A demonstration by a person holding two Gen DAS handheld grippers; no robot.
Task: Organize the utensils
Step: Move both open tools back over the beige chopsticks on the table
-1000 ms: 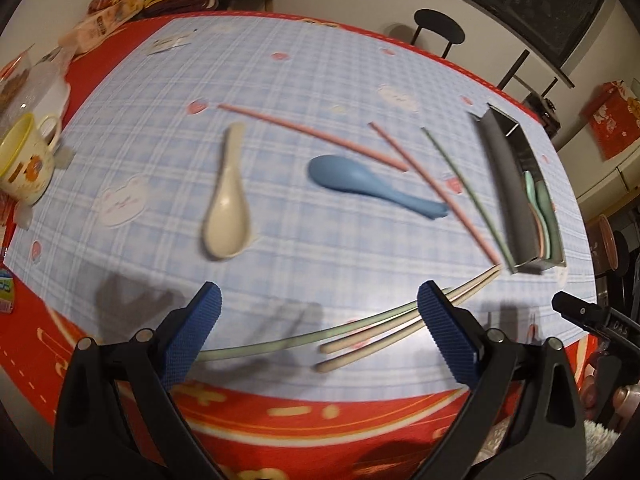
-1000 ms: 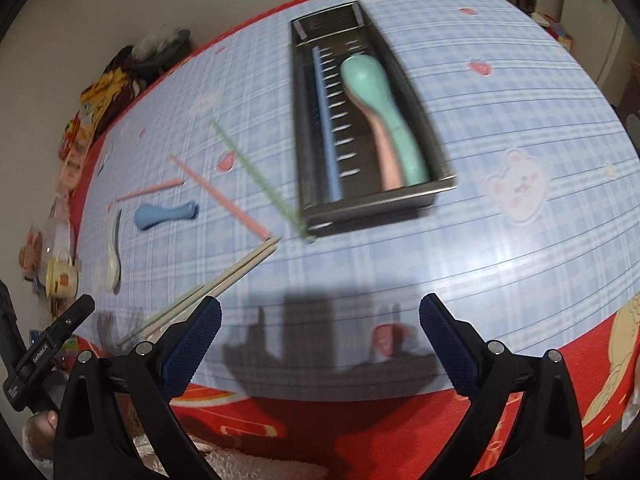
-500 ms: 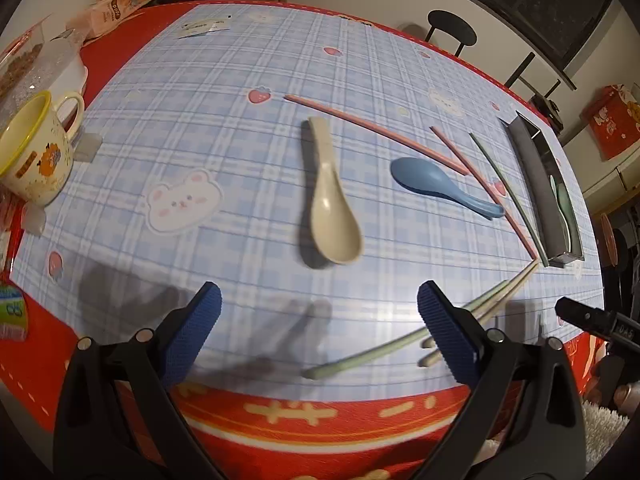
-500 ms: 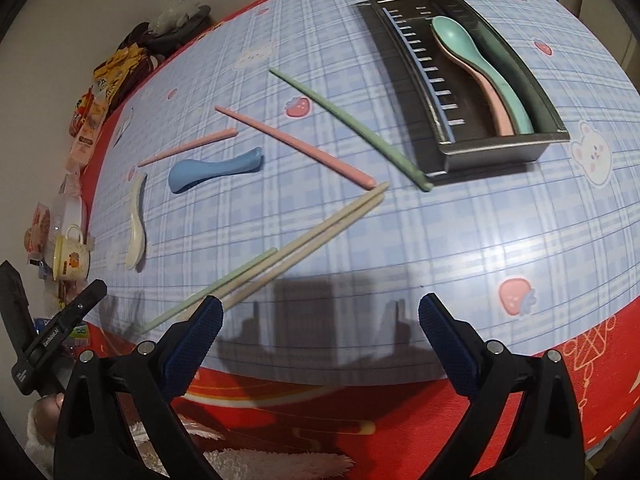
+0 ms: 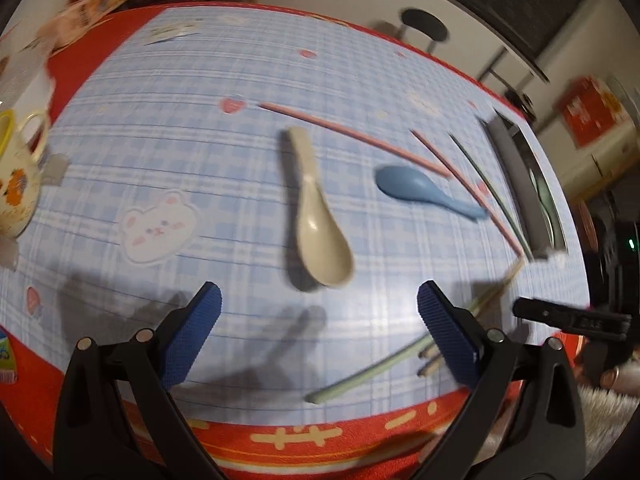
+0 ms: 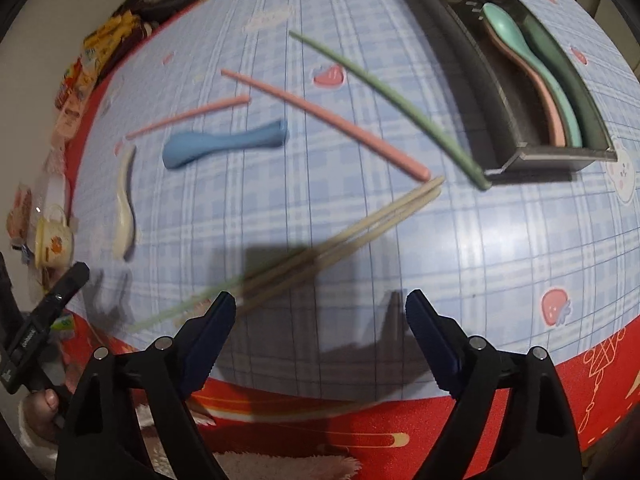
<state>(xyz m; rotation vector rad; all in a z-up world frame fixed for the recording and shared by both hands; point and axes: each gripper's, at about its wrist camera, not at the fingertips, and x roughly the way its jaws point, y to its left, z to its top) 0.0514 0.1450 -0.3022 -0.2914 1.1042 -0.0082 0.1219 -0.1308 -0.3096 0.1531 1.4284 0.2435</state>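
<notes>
My left gripper [image 5: 318, 308] hangs open just in front of a beige spoon [image 5: 320, 236] lying bowl-towards-me on the blue checked cloth. A blue spoon [image 5: 424, 190] and two pink chopsticks [image 5: 352, 132] lie beyond it. My right gripper [image 6: 320, 316] is over a pair of beige chopsticks [image 6: 360, 228]; its jaws are closing, with nothing pressed between the pads. A green chopstick [image 6: 384, 100] and a pink chopstick [image 6: 320, 120] lie farther off. The dark metal tray [image 6: 560, 156] at the upper right holds a mint spoon [image 6: 520, 48] and a pink one.
A yellow-rimmed mug [image 5: 16, 184] stands at the table's left edge, with snack packets [image 6: 80, 80] behind it. A pale green chopstick [image 5: 368, 372] lies near the red front border. A black stool [image 5: 424, 28] stands beyond the table's far side.
Both views have slid left across the table. The beige spoon has come up close before the left gripper. The beige chopsticks now lie right before the right gripper, whose jaws have narrowed slightly.
</notes>
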